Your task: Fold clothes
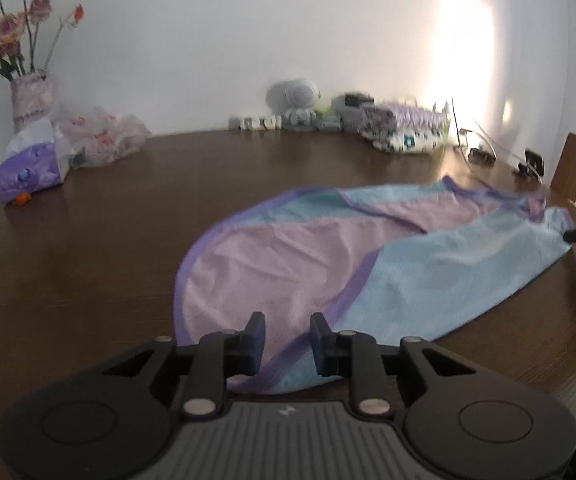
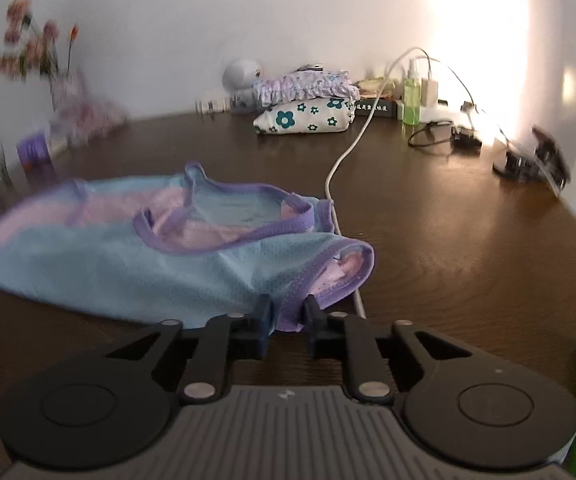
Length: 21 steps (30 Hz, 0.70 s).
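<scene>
Left gripper [image 1: 288,326]: low over the near hem of the garment, its two dark pads standing apart with a clear gap; pink and purple cloth shows through the gap, and the pads do not press on it.
Right gripper [image 2: 287,310]: jaws drawn in on the purple-trimmed armhole edge at the near right end of the garment; the pads pinch the trim between them.
Garment [image 1: 368,256]: a sleeveless mesh top in light blue and pale pink with purple binding, spread flat across the middle of the table, hem toward the left, neckline and armholes toward the right.
Right gripper's tip, seen from the left wrist: a dark point at the far right edge of the cloth.
Table [image 1: 88,248]: dark brown wood, glossy.
White cable [image 2: 344,156]: runs from the far wall toward the near side, passing just beside and partly under the right end of the garment.
Folded clothes [image 2: 308,108]: a small stack at the far side against the wall, flower print below, ruffled purple piece on top.
Green spray bottle [image 2: 411,100]: upright, right of the stack.
Vase of flowers [image 1: 32,96]: far left corner.
Tissue pack [image 1: 32,176]: purple, near the vase.
</scene>
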{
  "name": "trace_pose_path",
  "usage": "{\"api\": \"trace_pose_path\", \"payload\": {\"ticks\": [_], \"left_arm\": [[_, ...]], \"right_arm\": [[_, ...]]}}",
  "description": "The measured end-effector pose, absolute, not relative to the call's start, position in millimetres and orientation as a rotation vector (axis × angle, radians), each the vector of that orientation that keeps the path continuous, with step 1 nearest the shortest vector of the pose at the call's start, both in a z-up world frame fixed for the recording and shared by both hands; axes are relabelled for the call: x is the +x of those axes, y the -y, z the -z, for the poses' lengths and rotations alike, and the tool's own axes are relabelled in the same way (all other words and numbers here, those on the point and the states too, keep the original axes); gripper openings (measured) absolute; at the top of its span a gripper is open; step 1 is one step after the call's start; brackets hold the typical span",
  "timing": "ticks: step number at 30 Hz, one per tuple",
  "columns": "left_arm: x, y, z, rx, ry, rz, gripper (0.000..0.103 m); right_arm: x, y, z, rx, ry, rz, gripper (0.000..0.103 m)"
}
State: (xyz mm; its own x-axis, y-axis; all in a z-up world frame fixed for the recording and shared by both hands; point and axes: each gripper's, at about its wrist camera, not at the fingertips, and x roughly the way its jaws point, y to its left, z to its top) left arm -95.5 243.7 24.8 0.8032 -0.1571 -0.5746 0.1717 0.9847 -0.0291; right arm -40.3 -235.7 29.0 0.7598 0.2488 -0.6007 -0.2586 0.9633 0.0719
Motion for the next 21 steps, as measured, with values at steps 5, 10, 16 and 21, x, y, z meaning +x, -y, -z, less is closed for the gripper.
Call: {"api": "trace_pose_path", "payload": {"ticks": [5, 10, 16, 21], "left_arm": [[-110, -247, -19, 0.04, -0.606, 0.176, 0.023], [-127, -248, -20, 0.027, -0.626, 0.195, 0.022], [-140, -242, -27, 0.035, -0.649, 0.171, 0.023], [-128, -257, -70, -0.034, -0.51, 0.138, 0.043]], "right_arm": [[-70, 237, -31, -0.046, -0.678, -0.264, 0.011], [-109, 248, -31, -0.045, -0.677, -0.259, 0.011], [-134, 265, -39, -0.041, -0.653, -0.25, 0.014], [-132, 263, -70, -0.139, -0.522, -0.24, 0.03]]}}
